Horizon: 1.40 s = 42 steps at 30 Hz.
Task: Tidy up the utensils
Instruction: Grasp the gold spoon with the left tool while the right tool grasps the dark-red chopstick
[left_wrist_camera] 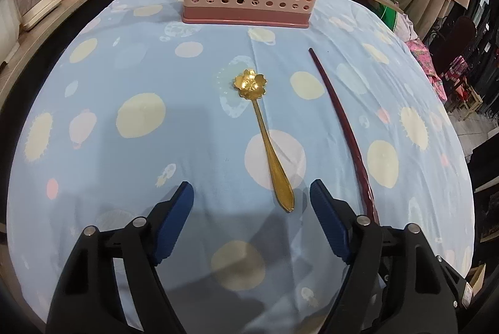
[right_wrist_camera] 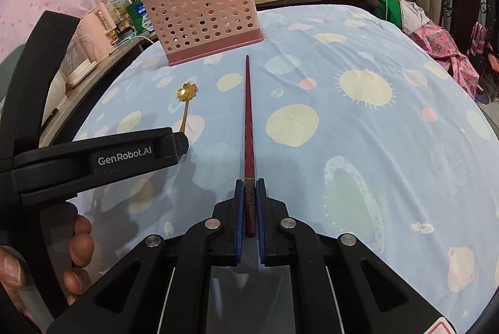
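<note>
Nearest the right wrist camera, the right gripper (right_wrist_camera: pixel 249 193) is seen clamped on the thick end of a dark red chopstick (right_wrist_camera: pixel 248 128), whose length is pointed away over the blue patterned cloth (right_wrist_camera: pixel 358 165) toward the holder; whether the tip is resting on the cloth or is lifted clear cannot be told. Just to its left, the left gripper (left_wrist_camera: pixel 252 193) is held with its jaws wide and nothing between the pads; the handle end of the gold flower spoon (left_wrist_camera: pixel 265 140) lies just ahead of the gap, flat on the cloth, and a grasp appears to be in preparation. Farther off, at the back of the table, the pink perforated utensil holder (right_wrist_camera: pixel 202 18) stands upright, with several red chopsticks already seen in its far-left compartment. The task is judged to be partly done: the held chopstick and the spoon are not yet placed in the holder.
</note>
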Tool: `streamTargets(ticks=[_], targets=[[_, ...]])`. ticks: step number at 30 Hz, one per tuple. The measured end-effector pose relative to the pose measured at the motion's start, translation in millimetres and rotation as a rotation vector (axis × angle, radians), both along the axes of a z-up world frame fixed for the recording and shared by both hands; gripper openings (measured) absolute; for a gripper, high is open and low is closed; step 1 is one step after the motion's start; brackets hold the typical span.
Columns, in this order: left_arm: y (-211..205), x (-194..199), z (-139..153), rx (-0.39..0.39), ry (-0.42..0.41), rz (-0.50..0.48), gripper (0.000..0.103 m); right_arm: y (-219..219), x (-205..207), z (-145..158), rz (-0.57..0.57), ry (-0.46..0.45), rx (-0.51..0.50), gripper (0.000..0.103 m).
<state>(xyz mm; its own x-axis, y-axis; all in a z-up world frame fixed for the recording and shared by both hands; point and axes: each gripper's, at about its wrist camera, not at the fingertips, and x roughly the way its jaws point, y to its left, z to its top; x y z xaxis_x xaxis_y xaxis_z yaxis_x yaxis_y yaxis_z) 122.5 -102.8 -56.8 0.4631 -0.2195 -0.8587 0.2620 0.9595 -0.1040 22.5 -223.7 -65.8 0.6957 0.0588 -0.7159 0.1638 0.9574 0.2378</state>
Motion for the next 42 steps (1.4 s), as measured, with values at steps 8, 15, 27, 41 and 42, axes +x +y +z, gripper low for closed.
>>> streamTargets(ticks=[8,15,27,41,42], targets=[[5,0,2,-0.020,-0.010,-0.012,0.014,1,2,-1,0.006,0.004,0.003,0.007],[16,-9,5,-0.070,0.008,-0.029,0.010,3,0,2,0.020,-0.001,-0.002,0.007],[46,-27,54,-0.123,-0.082,0.014,0.010,7,-17,46,0.036,-0.110,0.004,0.007],[62,-24,106,-0.156,-0.186,0.020,0.001,-7,-26,114,0.008,-0.283,0.052,0.007],[63,-23,109,-0.158,-0.190,0.021,0.001,-8,-25,118,0.006,-0.290,0.057,0.007]])
